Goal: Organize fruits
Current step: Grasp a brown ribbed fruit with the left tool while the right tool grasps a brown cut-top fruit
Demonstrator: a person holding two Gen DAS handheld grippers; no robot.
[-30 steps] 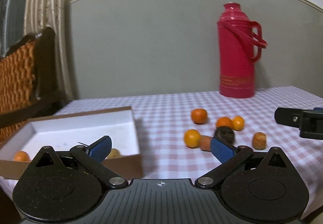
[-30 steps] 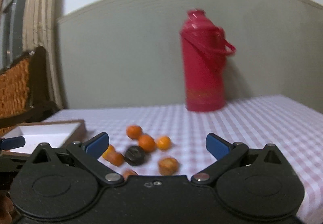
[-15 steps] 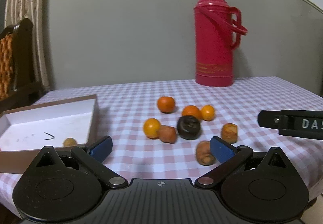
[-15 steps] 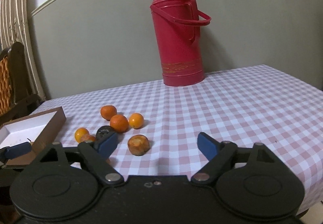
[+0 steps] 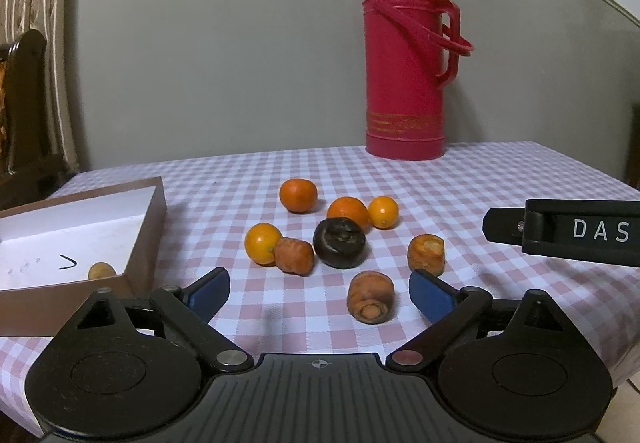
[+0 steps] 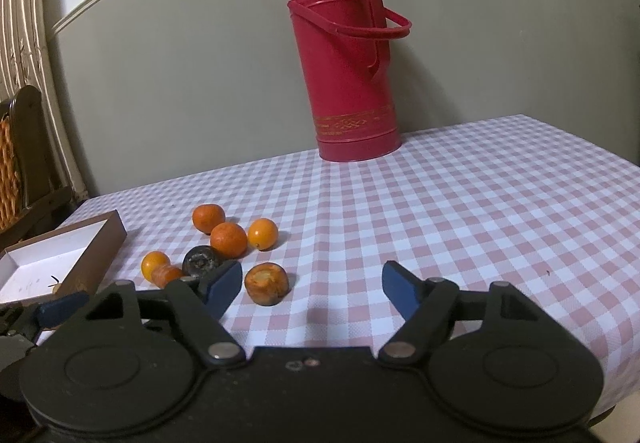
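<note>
Left gripper: your left gripper (image 5: 319,293) has its jaws wide apart with nothing pressed between the blue pads; they have just been closing a little.
Between the left jaws: a brownish-orange stub of fruit (image 5: 370,297) lies on the cloth just ahead of your fingertips, nearer the right pad, and neither pad touches it.
Right gripper: your right gripper (image 6: 312,285) is partly open and grips nothing; its jaws have just been closing.
Near the right jaws: a cut orange-brown fruit (image 6: 267,283) sits just beside the left pad, inside the gap, and whether the pad touches it you cannot tell.
Fruit cluster: ahead of your left gripper lie a dark, nearly black fruit (image 5: 339,242), a reddish stub (image 5: 294,255) touching a round orange (image 5: 263,243), and three more oranges beyond them (image 5: 298,195).
Box: the white-lined brown box (image 5: 148,231) stands to the left of your left gripper, with one small fruit (image 5: 101,270) in its near corner.
Flask: the red flask (image 5: 406,67) stands upright well beyond the fruit, at the back of the checked tablecloth (image 5: 460,179).
Other gripper in view: your right gripper's black finger reaches in from the right of the left wrist view.
</note>
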